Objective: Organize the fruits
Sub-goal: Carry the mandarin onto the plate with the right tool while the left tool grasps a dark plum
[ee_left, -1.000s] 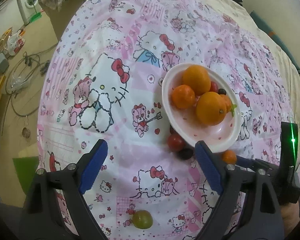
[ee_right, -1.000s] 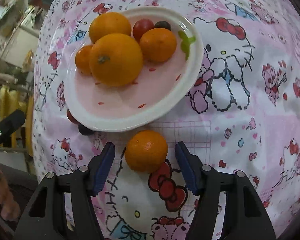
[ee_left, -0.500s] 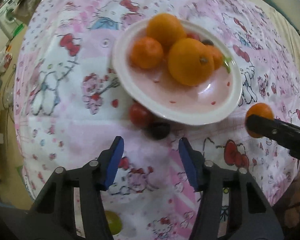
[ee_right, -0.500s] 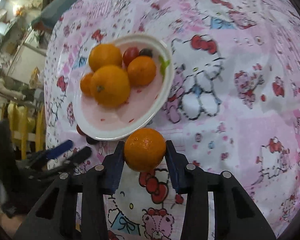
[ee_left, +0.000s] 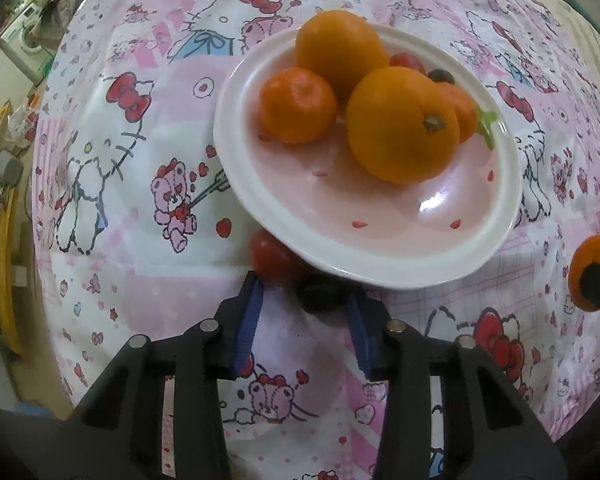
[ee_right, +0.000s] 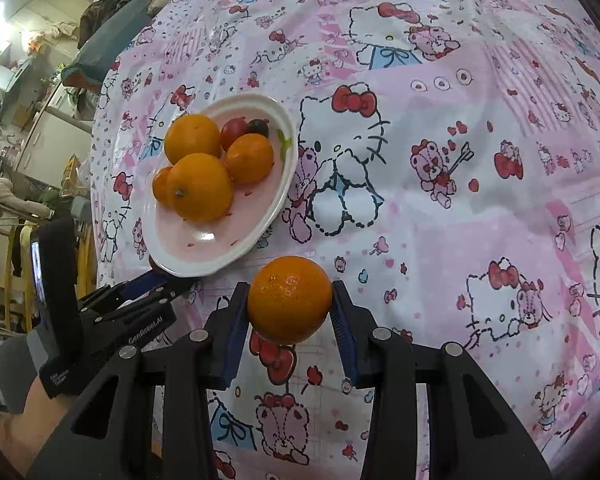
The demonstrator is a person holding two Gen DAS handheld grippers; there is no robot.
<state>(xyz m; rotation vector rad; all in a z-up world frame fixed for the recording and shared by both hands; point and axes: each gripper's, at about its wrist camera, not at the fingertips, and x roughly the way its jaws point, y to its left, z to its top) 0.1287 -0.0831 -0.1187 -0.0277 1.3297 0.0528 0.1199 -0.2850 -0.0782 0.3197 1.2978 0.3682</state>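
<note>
A white and pink plate [ee_left: 380, 240] [ee_right: 204, 256] holds several oranges and mandarins, a red cherry tomato [ee_right: 233, 129] and a dark grape [ee_right: 258, 126]. My right gripper [ee_right: 290, 300] is shut on a mandarin [ee_right: 290, 298] and holds it above the cloth, right of the plate; it also shows in the left wrist view [ee_left: 592, 264]. My left gripper [ee_left: 304, 300] is open at the plate's near rim, its fingers either side of a dark grape [ee_left: 320, 296]. A red tomato [ee_left: 272, 256] lies just left of that grape, partly under the rim.
The table wears a pink Hello Kitty cloth [ee_right: 440, 160] that falls away at the edges. Room clutter and a washing machine [ee_left: 24, 40] lie beyond the left edge. The left hand and gripper [ee_right: 112, 320] show in the right wrist view beside the plate.
My right gripper closed on the mandarin and lifted it. My left gripper moved forward to the plate's rim and narrowed around the dark grape. The green fruit has left the view.
</note>
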